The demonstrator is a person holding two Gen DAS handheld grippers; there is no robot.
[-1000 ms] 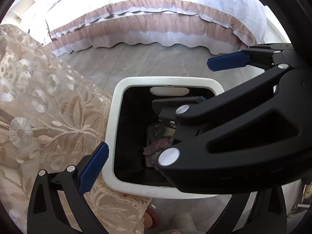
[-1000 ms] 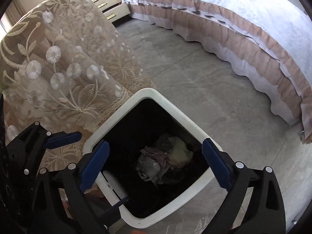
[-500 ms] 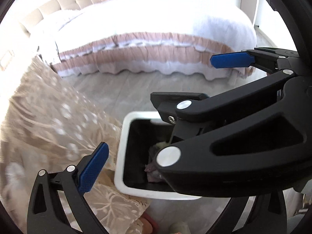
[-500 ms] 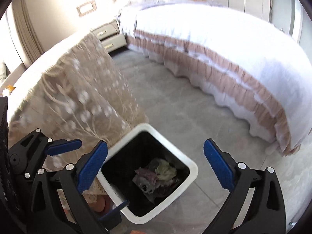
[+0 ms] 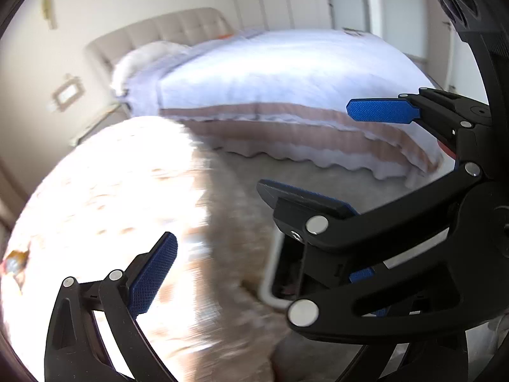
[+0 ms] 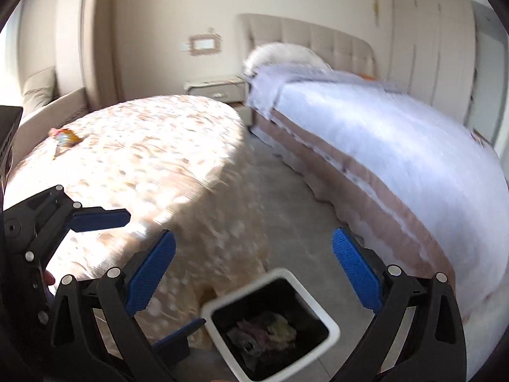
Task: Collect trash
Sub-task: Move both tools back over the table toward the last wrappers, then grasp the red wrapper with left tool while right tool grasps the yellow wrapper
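Both claws are wide open and hold nothing. The next bit of trash, an orange wrapper [image 6: 65, 137], lies far back on the left of the counter [image 6: 152, 159]. The left claw [image 6: 109, 232] is nearer than the right claw [image 6: 251, 273]. The bin [image 6: 331, 321] sits on the floor below.

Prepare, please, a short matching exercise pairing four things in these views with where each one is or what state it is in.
Things:
1. trash bin
2. orange wrapper
3. right tongs
4. nightstand

Places or states:
a. lying on the lace tablecloth, at its far left
b. between the table and the bed, against the wall
c. open and empty
d. on the floor beside the draped table, crumpled trash inside

Pairs: 1-d, 2-a, 3-c, 4-b
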